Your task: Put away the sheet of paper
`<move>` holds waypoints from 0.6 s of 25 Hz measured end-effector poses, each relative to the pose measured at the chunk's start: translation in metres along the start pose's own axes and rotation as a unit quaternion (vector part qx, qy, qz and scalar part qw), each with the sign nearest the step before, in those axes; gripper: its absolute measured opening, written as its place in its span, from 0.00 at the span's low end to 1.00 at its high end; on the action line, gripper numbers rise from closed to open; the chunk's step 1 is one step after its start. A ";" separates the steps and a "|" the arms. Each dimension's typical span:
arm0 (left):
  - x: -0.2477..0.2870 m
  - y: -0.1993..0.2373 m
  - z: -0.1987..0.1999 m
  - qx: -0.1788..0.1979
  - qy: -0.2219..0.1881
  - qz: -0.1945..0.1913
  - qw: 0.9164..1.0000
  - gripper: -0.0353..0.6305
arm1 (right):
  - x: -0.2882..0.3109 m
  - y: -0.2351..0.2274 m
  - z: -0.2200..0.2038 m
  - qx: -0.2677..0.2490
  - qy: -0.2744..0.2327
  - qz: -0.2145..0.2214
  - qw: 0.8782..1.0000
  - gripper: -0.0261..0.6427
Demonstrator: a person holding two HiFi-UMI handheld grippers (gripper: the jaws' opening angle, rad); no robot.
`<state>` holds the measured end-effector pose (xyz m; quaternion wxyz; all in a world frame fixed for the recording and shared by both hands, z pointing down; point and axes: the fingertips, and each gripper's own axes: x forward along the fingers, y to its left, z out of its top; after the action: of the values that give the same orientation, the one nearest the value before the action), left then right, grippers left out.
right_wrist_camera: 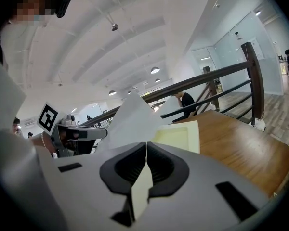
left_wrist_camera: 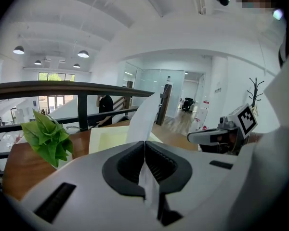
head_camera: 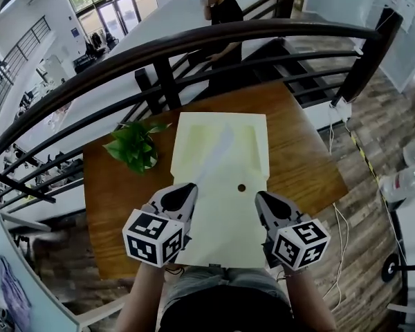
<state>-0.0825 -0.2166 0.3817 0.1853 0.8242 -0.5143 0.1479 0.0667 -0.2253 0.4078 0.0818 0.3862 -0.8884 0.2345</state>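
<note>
The left gripper (head_camera: 182, 194) and right gripper (head_camera: 268, 203) are each pinching a near corner of the sheet of paper (head_camera: 225, 230). The sheet is bowing above the table's (head_camera: 308, 158) 6 o'clock side, with a pale yellow tray (head_camera: 257, 126) lying at its 12 o'clock.

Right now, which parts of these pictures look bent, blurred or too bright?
Head view: the wide lens bends the railing into an arc; the table is sharp. Left gripper view: the sheet of paper is soft near the jaws, and the windows are washed out. Right gripper view: dark corners, pale ceiling.
</note>
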 end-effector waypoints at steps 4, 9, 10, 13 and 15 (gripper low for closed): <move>0.008 -0.004 -0.006 0.021 0.023 -0.019 0.999 0.09 | 0.004 -0.002 -0.001 0.004 0.005 -0.006 1.000 0.08; 0.016 -0.015 -0.018 0.066 0.068 -0.051 0.994 0.09 | 0.006 -0.005 -0.005 0.016 0.011 -0.019 1.000 0.08; 0.017 -0.018 -0.022 0.077 0.077 -0.056 0.992 0.09 | 0.006 -0.006 -0.007 0.018 0.014 -0.021 1.000 0.08; 0.020 -0.023 -0.034 0.107 0.102 -0.069 0.987 0.09 | 0.004 -0.006 -0.016 0.024 0.023 -0.027 0.999 0.08; 0.022 -0.027 -0.040 0.123 0.114 -0.078 0.983 0.09 | 0.002 -0.006 -0.024 0.030 0.033 -0.031 0.999 0.08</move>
<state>-0.0510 -0.2051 0.4230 0.1512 0.8561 -0.4016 0.2880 0.0683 -0.2184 0.4318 0.1073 0.4079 -0.8653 0.2709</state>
